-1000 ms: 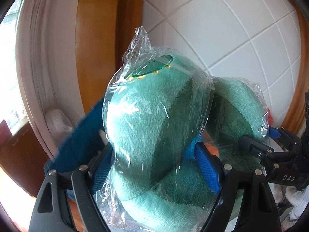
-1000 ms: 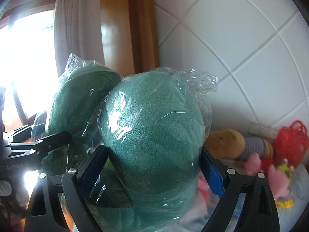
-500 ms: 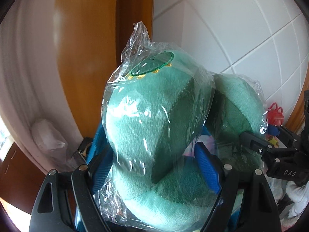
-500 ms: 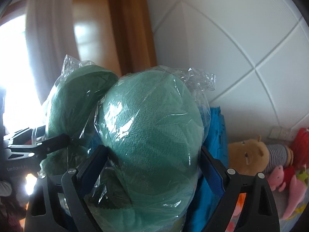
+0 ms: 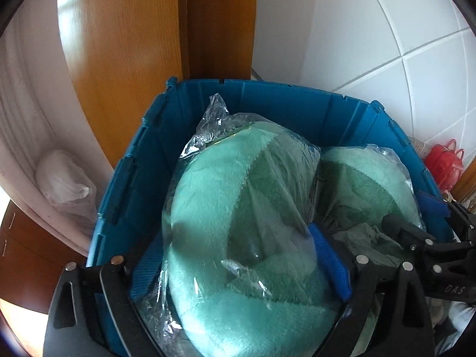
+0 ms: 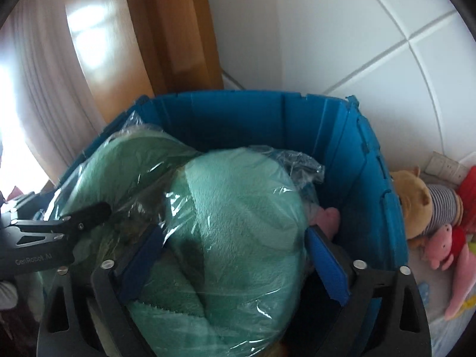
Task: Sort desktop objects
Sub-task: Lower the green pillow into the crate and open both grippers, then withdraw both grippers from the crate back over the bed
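While both tools open, the wrapped pillow (image 5: 238,208) hides the bin (image 5: 285,104) floor.

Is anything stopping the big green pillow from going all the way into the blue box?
Nothing visible blocks it. The green pillow in its plastic bag already sits inside the blue box. A pink plush lies beside it, not in the way. Both grippers' jaws are opening around it.

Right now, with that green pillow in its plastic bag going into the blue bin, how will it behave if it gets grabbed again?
The green pillow looks plush, so it probably squashes and springs back. It is likely light for its bulk. Its loose, crinkled plastic bag may slide under the pads, so the grip could slip.
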`<state>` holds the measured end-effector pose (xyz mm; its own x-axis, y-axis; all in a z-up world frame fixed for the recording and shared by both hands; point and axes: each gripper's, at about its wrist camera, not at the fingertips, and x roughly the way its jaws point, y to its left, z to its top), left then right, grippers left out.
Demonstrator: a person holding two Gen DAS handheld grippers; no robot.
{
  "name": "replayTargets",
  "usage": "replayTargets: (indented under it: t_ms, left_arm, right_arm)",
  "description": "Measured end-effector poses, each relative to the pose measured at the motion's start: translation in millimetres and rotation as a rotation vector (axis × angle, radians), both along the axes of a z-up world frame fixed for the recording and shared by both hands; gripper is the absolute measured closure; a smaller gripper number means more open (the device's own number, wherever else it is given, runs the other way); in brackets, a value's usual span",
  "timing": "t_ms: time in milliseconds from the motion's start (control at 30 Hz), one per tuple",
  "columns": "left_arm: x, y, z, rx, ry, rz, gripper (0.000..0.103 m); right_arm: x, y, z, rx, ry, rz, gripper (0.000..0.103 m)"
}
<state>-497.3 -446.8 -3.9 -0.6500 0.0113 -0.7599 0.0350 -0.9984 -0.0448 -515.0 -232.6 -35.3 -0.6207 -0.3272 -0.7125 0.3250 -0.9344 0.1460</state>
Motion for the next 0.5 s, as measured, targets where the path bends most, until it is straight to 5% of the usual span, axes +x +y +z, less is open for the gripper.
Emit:
replayTargets:
  t_ms: [200, 500]
  left_arm:
    - [48.6, 12.9, 38.5, -0.114, 0.086, -0.009, 0.009]
    - [143.1, 29.3, 70.0, -0.094, 0.176, -0.033, 0.009]
  right_arm:
    - [38.8, 11.1, 55.6, -0.050, 0.051, -0.005, 0.001]
    - [146.4, 26.5, 78.5, -0.017, 0.118, 0.068, 0.001]
